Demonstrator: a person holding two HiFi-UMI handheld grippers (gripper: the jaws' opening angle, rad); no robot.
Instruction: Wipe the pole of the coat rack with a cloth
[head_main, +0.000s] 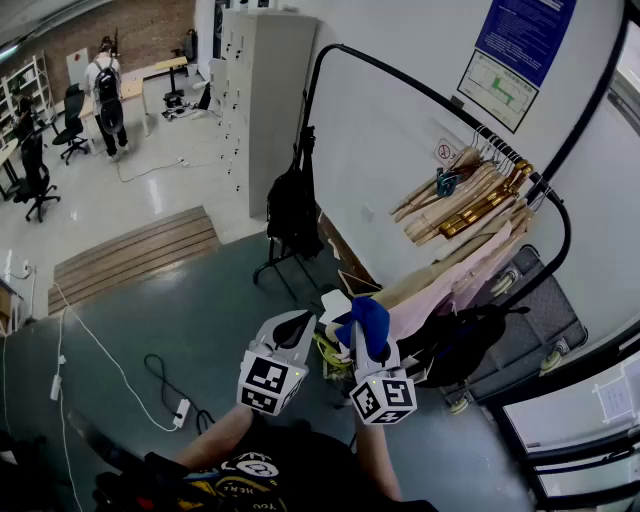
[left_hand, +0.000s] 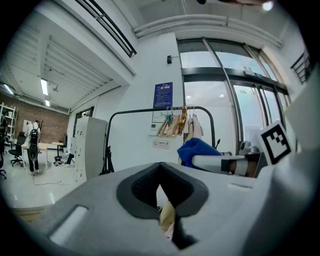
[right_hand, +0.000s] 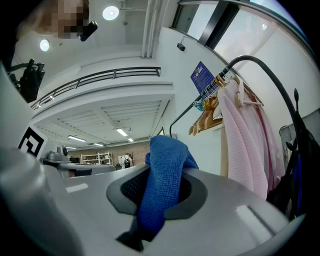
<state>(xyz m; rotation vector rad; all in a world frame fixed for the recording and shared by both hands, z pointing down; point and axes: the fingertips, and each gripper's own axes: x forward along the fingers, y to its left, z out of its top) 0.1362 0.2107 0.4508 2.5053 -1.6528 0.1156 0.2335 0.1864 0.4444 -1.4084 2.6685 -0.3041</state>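
**Cloth clamped, pole not yet touched**

The right gripper (head_main: 368, 340) is clenched on a soft blue microfibre cloth (right_hand: 165, 175), which bunches above its jaws. The left gripper (head_main: 291, 330) is closed on nothing. Both are well apart from the coat rack's black curved metal pole (head_main: 420, 90). The cloth looks light and limp, so it should fold easily round the pole's bare stretch, clear of the wooden hangers (head_main: 470, 195).

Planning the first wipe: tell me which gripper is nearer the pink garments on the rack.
Right. The right gripper, holding the blue cloth, is just beside the pink garments; the left gripper is farther off, on the far side of the right one.
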